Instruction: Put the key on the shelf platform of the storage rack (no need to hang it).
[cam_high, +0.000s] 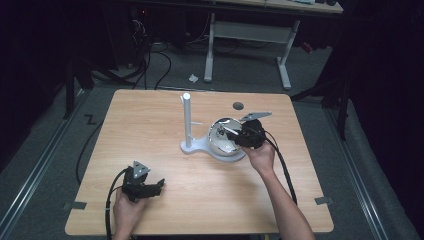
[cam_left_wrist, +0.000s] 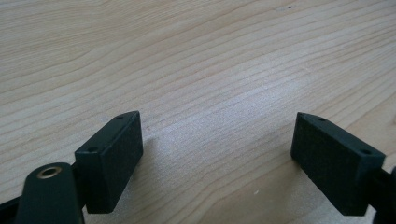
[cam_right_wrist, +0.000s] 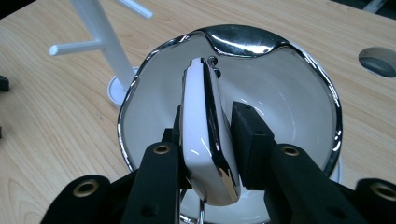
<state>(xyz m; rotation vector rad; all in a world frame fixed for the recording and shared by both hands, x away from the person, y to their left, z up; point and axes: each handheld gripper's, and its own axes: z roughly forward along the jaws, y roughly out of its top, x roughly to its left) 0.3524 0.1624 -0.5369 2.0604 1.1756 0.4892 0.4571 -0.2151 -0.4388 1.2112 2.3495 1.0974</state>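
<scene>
R gripper (cam_right_wrist: 205, 140): fingers clamped on white chrome-edged piece (cam_right_wrist: 205, 135), held on edge over bowl (cam_right_wrist: 299, 93) | bowl beside white stand (cam_high: 187, 125), mid-desk (cam_high: 150, 115) | L gripper (cam_left_wrist: 217, 158): fingers apart, nothing between, low over bare desk, near corner

The table (cam_high: 150, 120) is pale matt wood with fine grain, the bowl (cam_right_wrist: 299, 107) at its 1 o'clock is glossy white inside with a mirror-like chrome rim, as is the held handle piece (cam_right_wrist: 205, 135), and the stand (cam_high: 187, 122) looks smooth white plastic.
</scene>
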